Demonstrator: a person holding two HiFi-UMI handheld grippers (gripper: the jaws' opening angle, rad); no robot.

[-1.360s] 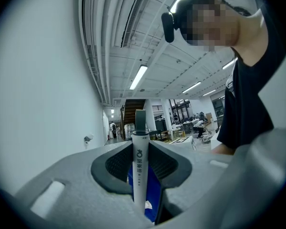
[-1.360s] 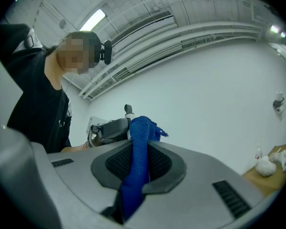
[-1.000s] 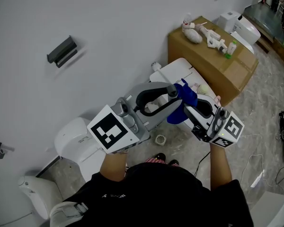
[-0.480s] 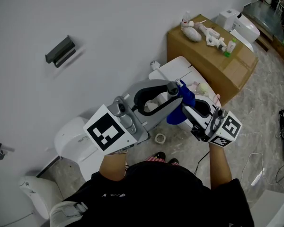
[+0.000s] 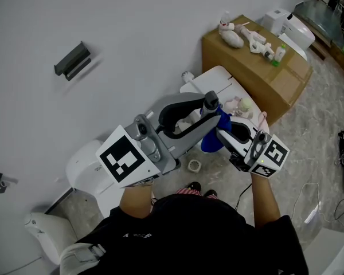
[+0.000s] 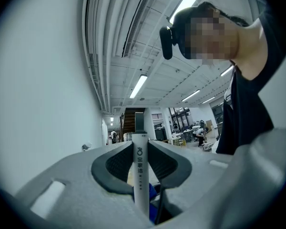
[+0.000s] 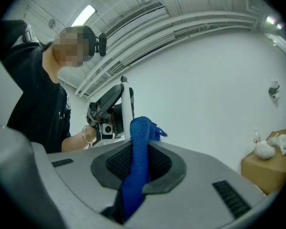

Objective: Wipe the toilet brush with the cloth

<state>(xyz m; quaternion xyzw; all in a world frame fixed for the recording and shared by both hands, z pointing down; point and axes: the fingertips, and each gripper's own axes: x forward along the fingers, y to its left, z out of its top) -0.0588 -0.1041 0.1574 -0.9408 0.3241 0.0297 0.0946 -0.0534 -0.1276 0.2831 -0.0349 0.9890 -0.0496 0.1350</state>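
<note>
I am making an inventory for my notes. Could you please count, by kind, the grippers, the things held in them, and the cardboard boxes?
Grippers: 2 (left gripper, right gripper)
Toilet brush: 1, in the left gripper
Cloth: 1, blue, in the right gripper
Cardboard box: 1
Total: 5

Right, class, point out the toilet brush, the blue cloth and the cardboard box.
toilet brush point(image 6: 140, 175): left gripper view, on its white handle, at the print.
blue cloth point(image 7: 139, 147): right gripper view, on its bunched middle.
cardboard box point(image 5: 246, 67): head view, on its bare top.
</note>
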